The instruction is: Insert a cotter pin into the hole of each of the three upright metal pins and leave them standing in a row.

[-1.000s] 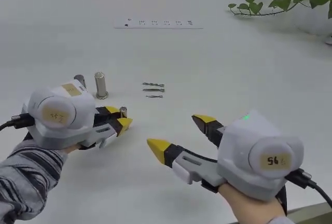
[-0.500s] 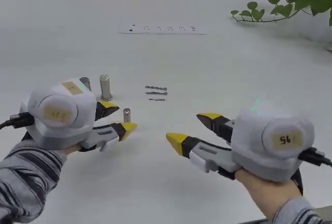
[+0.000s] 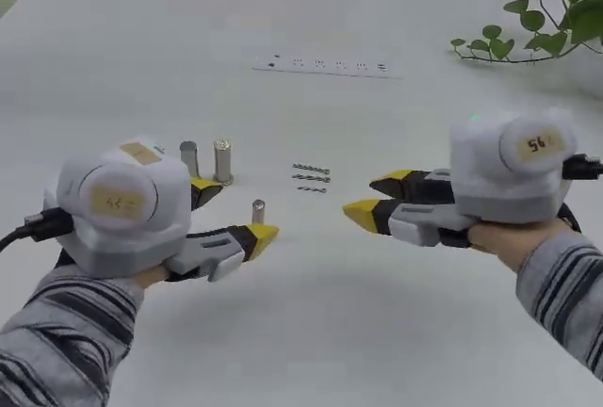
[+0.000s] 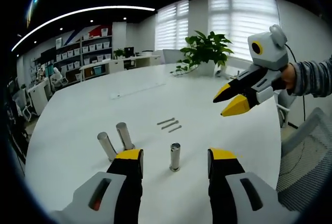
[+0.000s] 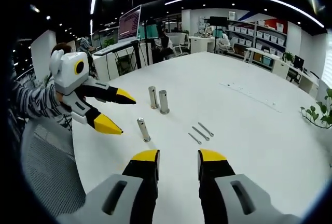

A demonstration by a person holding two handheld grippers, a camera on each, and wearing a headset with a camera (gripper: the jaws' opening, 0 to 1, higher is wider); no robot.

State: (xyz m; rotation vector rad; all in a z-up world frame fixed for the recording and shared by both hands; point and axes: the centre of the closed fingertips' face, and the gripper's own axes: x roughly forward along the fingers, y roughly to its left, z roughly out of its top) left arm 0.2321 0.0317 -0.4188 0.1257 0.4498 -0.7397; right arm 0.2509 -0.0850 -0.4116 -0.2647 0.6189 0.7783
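Three short, silvery, cylindrical metal pins stand upright; left claw and right claw both spread.

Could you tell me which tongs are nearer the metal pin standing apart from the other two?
Left. The left tongs are open right at the lone pin; the right tongs hang farther off to its right.

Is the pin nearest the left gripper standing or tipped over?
Standing: the pin rests on its base on the table, top end up, with nothing touching it.
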